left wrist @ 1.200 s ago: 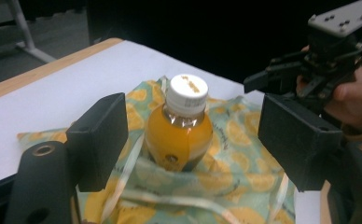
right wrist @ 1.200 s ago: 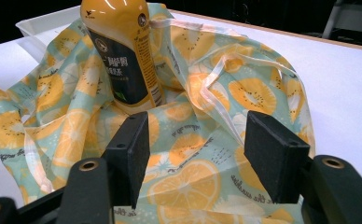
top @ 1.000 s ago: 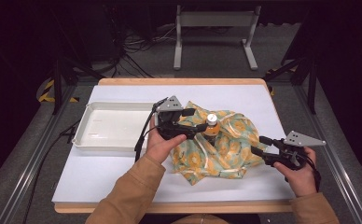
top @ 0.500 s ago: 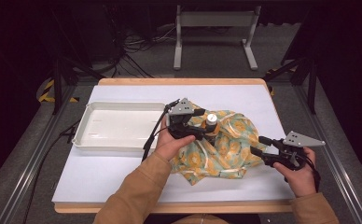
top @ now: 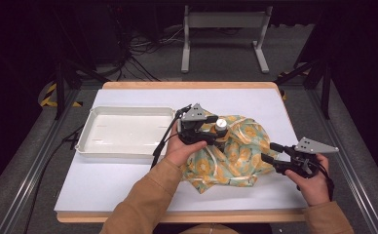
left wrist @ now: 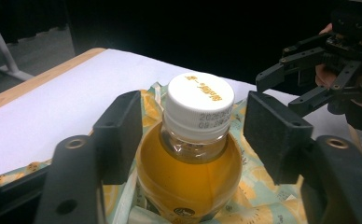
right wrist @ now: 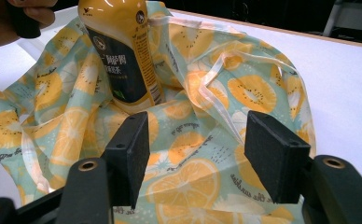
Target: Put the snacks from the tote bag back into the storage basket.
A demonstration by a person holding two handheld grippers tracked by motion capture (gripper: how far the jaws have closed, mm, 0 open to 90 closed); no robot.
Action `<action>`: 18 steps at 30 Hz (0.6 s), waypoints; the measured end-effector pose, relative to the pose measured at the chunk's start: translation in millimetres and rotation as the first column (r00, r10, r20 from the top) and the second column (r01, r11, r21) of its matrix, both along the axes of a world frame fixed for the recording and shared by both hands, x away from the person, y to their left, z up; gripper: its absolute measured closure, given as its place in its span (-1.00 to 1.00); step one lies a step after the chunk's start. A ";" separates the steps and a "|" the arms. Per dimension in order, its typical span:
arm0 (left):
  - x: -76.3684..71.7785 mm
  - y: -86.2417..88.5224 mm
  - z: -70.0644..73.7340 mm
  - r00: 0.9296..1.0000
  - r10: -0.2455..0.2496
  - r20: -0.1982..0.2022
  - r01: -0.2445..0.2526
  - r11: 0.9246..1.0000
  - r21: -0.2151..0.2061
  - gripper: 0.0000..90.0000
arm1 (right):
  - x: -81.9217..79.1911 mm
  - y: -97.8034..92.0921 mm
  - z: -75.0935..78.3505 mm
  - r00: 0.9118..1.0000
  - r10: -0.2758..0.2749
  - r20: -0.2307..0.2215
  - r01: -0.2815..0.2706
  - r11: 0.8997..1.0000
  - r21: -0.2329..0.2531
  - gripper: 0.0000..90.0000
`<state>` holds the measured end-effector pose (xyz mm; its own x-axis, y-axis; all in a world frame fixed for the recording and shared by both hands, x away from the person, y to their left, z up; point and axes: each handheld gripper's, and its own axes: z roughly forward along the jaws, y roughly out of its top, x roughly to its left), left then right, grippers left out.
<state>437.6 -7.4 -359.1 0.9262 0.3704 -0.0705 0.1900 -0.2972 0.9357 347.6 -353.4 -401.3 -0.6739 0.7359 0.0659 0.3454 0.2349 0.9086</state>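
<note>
High view, surface and room: your tabletop (top: 128,190) is covered white with a wooden edge showing; a dark floor with cables and a grey metal stand (top: 224,34) lies beyond it; an empty white tray (top: 123,131) sits at the left of the tabletop.
High view, things: a fruit-print cloth (top: 231,156) lies bunched right of the tray; a bottle (top: 220,126) stands upright in it, white cap up.
High view, tools: your left tool (top: 211,131) is at the bottle; your right tool (top: 270,153) is at the cloth's right edge, jaws apart.
Left gripper view: your left tool (left wrist: 193,135) has its jaws apart, one on each side of the bottle (left wrist: 193,158) near its neck, neither pad touching it; the white cap (left wrist: 200,105) rises between them; your right tool (left wrist: 305,79) shows farther off, jaws apart.
Right gripper view: your right tool (right wrist: 198,154) is spread wide over the cloth (right wrist: 193,130), gripping nothing; the bottle (right wrist: 123,51) stands beyond the jaws, toward the left, its base sunk in the folds.
</note>
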 end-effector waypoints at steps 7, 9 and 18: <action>0.2 -4.2 -1.6 1.000 -0.004 0.010 0.003 1.000 0.012 -0.01 | -0.1 0.6 -0.5 1.000 0.002 -0.003 -0.002 1.000 -0.002 -0.09; 1.1 -4.4 -2.4 1.000 -0.006 0.018 0.005 1.000 0.012 0.01 | 0.2 0.3 -1.0 1.000 0.001 -0.006 -0.001 1.000 -0.002 -0.08; -0.3 -2.9 -0.1 0.999 -0.008 0.040 0.008 1.000 -0.001 0.29 | 0.6 -0.2 -2.1 1.000 -0.001 -0.010 0.001 1.000 -0.002 -0.08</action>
<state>437.4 -10.2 -359.2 0.9312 0.3629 -0.0336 0.1499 -0.2973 0.9430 348.2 -353.7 -403.4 -0.6723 0.7368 0.0715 0.3550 0.2361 0.9045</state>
